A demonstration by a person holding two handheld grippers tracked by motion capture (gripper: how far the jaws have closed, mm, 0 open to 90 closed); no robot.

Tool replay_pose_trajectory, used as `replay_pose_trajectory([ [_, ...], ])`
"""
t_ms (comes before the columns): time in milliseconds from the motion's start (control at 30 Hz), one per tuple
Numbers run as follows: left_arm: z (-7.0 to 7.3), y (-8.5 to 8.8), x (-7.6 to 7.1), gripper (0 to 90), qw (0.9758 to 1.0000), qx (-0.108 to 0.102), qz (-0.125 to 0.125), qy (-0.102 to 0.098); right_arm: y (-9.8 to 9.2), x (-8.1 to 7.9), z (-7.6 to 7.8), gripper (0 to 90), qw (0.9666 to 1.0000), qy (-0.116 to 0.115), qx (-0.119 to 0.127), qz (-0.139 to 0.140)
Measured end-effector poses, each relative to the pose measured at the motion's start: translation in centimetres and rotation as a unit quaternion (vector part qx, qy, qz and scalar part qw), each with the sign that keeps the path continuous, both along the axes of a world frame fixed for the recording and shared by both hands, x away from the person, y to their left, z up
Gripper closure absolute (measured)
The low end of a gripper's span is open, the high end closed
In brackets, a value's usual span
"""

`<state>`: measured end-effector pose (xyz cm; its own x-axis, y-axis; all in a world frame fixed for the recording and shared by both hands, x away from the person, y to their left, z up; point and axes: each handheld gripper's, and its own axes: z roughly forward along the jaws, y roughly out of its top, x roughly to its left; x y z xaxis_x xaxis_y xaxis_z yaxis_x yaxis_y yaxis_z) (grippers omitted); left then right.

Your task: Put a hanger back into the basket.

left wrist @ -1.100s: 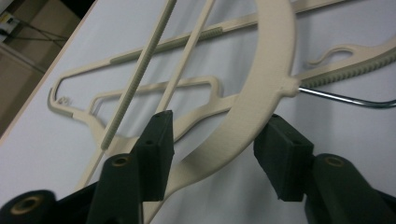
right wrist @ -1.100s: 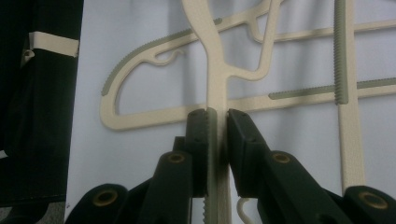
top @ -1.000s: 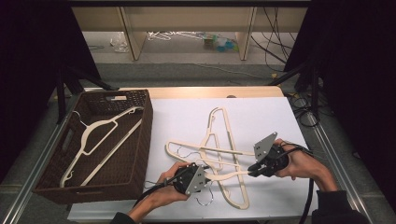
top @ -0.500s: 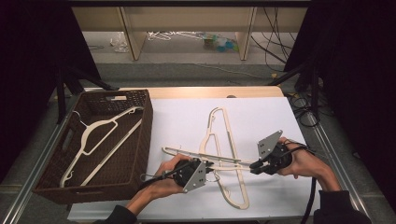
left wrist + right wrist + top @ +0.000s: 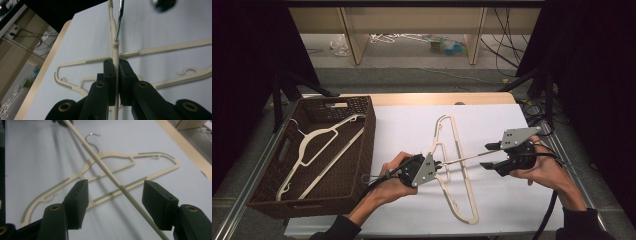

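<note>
Clamped tight near the neck of the lifted hanger [image 5: 114, 50], my left gripper [image 5: 438, 165] bears it edge-on above the sheet, while my right gripper [image 5: 488, 155] has just been opening and now stands wide with the bar passing loosely between its pads, untouched. I judge this thin plastic frame light, stiff but springy and rather slick, best held at the thick neck under the hook. Below lie a second hanger [image 5: 455, 165] on the white sheet [image 5: 402, 125] and a basket [image 5: 362, 145] at the left, dark room around.
</note>
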<state>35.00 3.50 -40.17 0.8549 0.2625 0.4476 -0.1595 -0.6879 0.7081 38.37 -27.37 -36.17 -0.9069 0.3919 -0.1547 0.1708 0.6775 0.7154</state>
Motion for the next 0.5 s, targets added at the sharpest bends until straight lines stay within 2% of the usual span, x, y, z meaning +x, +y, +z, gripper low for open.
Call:
replay_pose_trajectory([
  [67,0.2,0.2,0.3,85.7,0.9999,-0.003,0.011,0.010,-0.1,-0.1,0.2,37.9,0.9999,-0.004,0.003,-0.012],
  [167,0.7,0.6,0.8,85.7,0.9985,-0.023,0.035,0.035,-0.3,-0.3,0.4,35.5,0.9994,-0.012,0.010,-0.031],
  [267,1.6,1.1,1.5,85.7,0.9943,-0.059,0.055,0.070,-0.6,-0.4,0.7,33.5,0.9988,-0.020,0.023,-0.039],
  [300,2.1,1.4,1.7,85.7,0.9917,-0.076,0.064,0.082,-0.7,-0.4,0.8,33.4,0.9984,-0.023,0.030,-0.041],
  [367,2.9,1.8,2.0,85.7,0.9886,-0.096,0.074,0.089,-0.8,-0.6,0.9,32.7,0.9980,-0.024,0.038,-0.046],
  [500,4.8,3.1,2.6,85.7,0.9749,-0.158,0.101,0.120,-0.6,-1.2,0.9,30.8,0.9972,-0.040,0.041,-0.048],
])
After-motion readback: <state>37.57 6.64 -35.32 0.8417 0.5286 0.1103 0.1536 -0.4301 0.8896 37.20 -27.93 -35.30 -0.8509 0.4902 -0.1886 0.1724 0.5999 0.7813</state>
